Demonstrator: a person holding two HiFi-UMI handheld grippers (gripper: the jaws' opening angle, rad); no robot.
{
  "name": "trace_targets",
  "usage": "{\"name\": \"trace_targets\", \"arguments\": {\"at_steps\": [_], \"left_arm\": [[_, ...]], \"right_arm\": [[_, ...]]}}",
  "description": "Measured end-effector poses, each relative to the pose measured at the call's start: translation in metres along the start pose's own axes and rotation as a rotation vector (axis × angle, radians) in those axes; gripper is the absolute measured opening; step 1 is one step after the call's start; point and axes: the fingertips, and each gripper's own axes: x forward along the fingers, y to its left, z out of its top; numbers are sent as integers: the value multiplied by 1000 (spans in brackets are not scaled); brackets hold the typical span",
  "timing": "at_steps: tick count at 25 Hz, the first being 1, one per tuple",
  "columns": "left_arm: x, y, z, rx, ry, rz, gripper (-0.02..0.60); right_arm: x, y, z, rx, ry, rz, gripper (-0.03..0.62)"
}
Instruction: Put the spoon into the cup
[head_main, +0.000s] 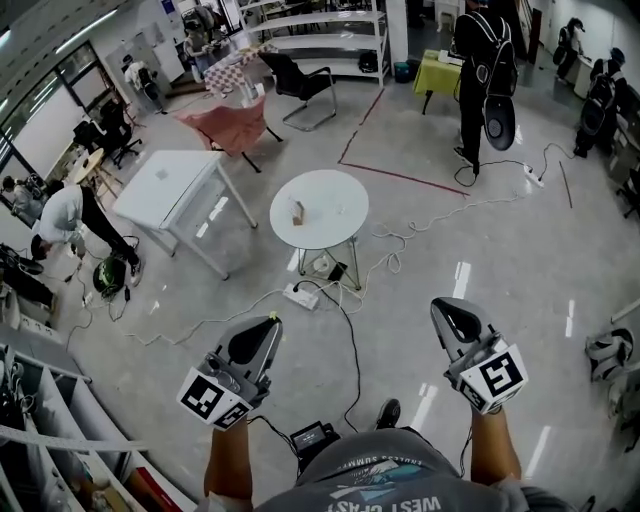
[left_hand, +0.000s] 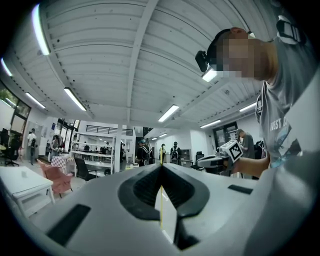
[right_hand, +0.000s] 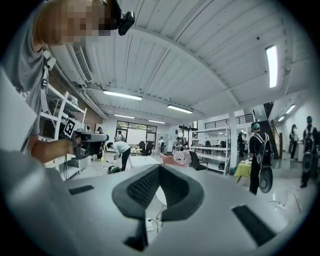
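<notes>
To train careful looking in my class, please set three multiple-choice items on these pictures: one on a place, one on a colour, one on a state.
1. The round white table stands: A. against metal shelves; B. beside the rectangular white table; C. under a chair.
2. The thin tape lines on the grey floor are: A. red; B. yellow; C. blue.
3. The left gripper and right gripper are: A. both wide open; B. holding a spoon; C. both shut, empty.
Answers: 1 B, the two tables stand side by side; 2 A, red lines run beyond the round table; 3 C, each gripper view shows jaws meeting, nothing between.
</notes>
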Motion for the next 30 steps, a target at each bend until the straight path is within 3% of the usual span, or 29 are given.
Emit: {"name": "trace_targets", "arguments": {"at_steps": [9, 14, 22, 30], "left_arm": [[38, 6, 6, 25, 37, 64, 5], [52, 16, 4, 28, 40, 59, 5], [85, 57, -15, 2, 12, -40, 5], [99, 116, -16, -19, -29, -146, 5]], "right_arm": [[21, -47, -8, 18, -7, 61, 2], [27, -58, -15, 35, -2, 53, 2], [60, -73, -21, 31, 21, -39, 2], [101, -65, -1, -8, 38, -132, 2]]}}
